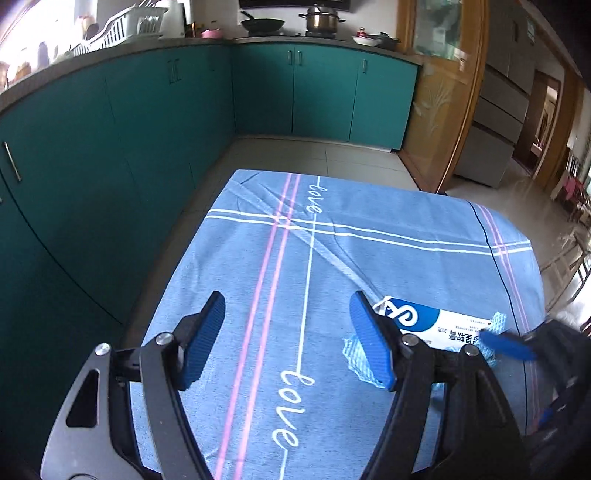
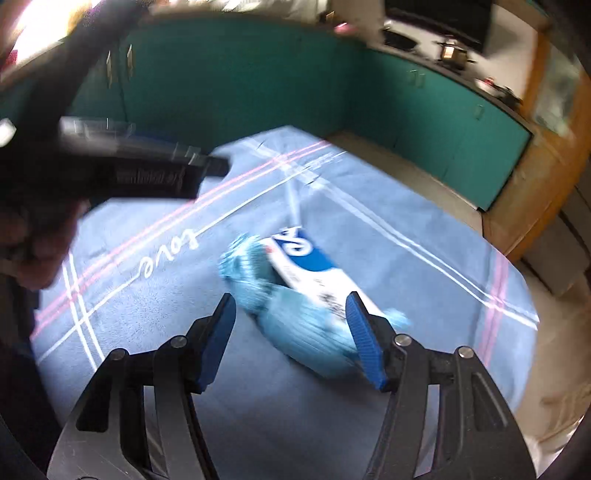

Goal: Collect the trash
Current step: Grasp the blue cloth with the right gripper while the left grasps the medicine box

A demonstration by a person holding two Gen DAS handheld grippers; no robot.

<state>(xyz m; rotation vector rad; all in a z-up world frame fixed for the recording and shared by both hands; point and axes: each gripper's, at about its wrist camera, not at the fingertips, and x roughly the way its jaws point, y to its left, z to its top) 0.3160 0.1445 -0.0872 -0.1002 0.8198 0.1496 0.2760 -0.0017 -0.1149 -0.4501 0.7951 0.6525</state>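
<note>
You are holding two grippers over one blue tablecloth (image 1: 332, 258).
Left gripper (image 1: 288, 332) and right gripper (image 2: 291, 332) are both gaping, gripping nothing; one white box (image 2: 306, 273) and one blue cloth (image 2: 295, 325) are lying together.

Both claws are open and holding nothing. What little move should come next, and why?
Probably lower the right gripper onto the white-and-blue cardboard box lying on the crumpled light-blue cloth. Both sit right ahead of its open jaws on the blue striped tablecloth, untouched.

1. A blue tablecloth (image 1: 332, 266) with pink and white stripes and the word "love" covers the table.
2. Teal cabinets (image 1: 110, 155) line the walls under a grey counter.
3. A black pan (image 1: 263, 24) and a steel pot (image 1: 320, 18) sit on the stove.
4. A white dish rack (image 1: 122, 27) stands on the counter.
</note>
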